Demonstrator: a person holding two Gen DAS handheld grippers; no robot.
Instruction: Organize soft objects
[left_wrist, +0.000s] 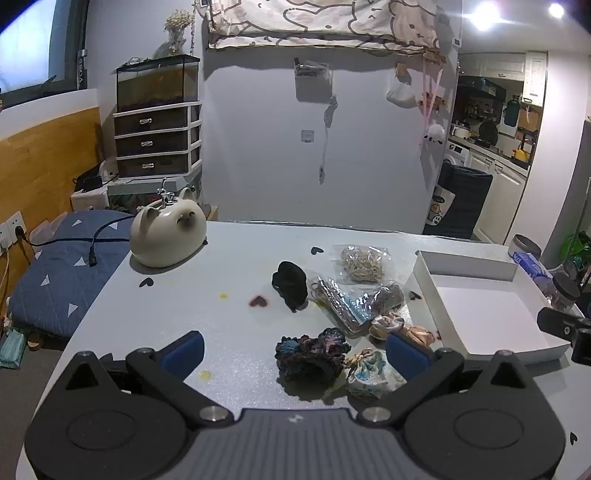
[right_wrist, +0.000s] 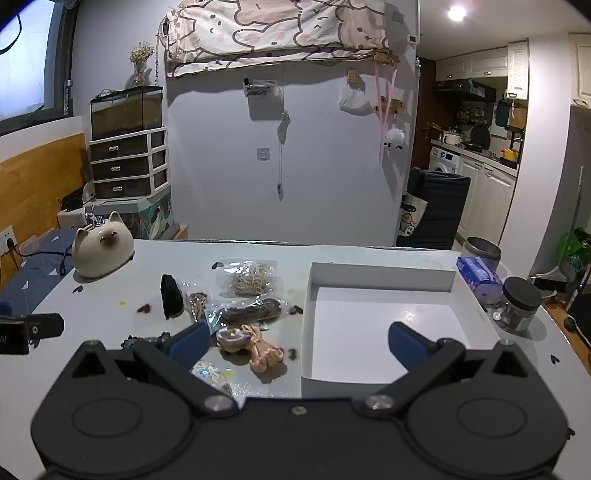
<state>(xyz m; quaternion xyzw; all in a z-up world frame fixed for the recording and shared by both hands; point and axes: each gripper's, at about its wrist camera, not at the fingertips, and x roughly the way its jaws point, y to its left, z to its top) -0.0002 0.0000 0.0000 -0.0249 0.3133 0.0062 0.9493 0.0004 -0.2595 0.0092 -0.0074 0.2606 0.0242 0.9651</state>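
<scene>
Both the left tool (left_wrist: 293, 352) and right tool (right_wrist: 297, 341) hover wide open and empty, nothing is sorted yet: the scrunchies (left_wrist: 308, 356) and bagged hair ties (right_wrist: 251, 280) lie scattered on the counter (left_wrist: 221, 266) beside the empty white box (right_wrist: 380, 321).

The table (left_wrist: 229, 258) is pale grey with small black heart marks, the box (right_wrist: 380, 275) white, the cat-shaped jar (left_wrist: 168, 236) cream with dark ear tips, one scrunchie (left_wrist: 290, 284) black, another crocheted one (left_wrist: 310, 356) dark blue-purple, the ribbon bundle (right_wrist: 264, 350) peach, both grippers' pads (left_wrist: 183, 352) blue.
</scene>
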